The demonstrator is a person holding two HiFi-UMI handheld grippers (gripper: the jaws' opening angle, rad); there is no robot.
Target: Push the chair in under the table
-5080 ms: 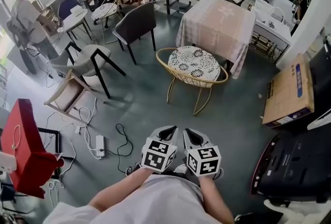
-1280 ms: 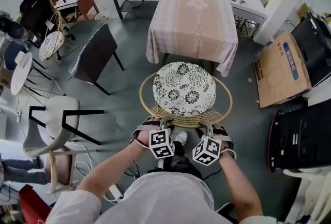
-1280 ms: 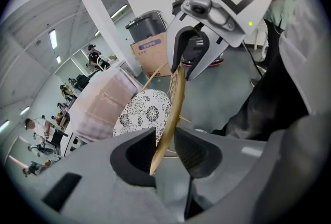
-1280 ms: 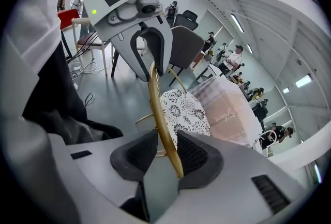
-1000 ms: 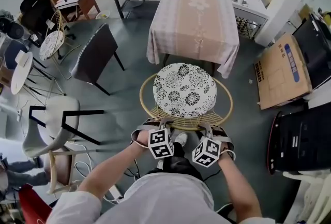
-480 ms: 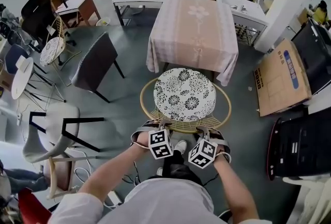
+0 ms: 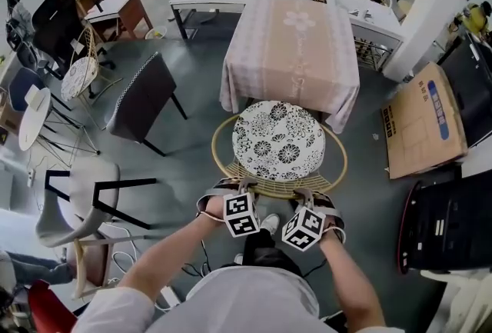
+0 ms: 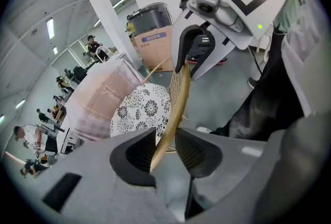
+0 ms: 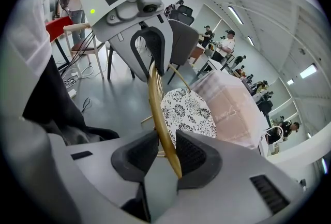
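A round chair (image 7: 265, 184) with a gold wire frame and a black-and-white flowered cushion (image 7: 278, 138) is seen on the grey floor (image 7: 192, 162), directly in front of a table (image 7: 290, 31). The table's surface is covered by a pale pink cloth (image 7: 254, 85) that hangs down its sides. The far edge of the cushion is met by the near hem of the cloth. Most of the seat is left out in the open on the person's side.

The curved back of the chair is straddled at its near side by both grippers. The left gripper (image 7: 240, 185) is set left of the middle and the right gripper (image 7: 301, 193) right of it. They are near each other, with a short stretch of wire back between them, and both are pointed steeply downward.

In the left gripper view the fingers (image 8: 139, 153) are held apart and the gold rim (image 8: 176, 93) is passed between them. The gap is wider than the rim, which appears to lean on the inner edge of one finger rather than being clamped. In the right gripper view the fingers (image 9: 194, 155) are likewise spread, with the rim laid against the finger on that view's right.

A dark chair (image 7: 146, 97) is placed beside the table's left side, and a white chair (image 7: 84, 193) with black legs is seen nearer and further left. A cardboard box (image 7: 423, 120) is laid flat to the right of the table. A shoe (image 7: 269, 224) is seen on the floor between the two grippers.
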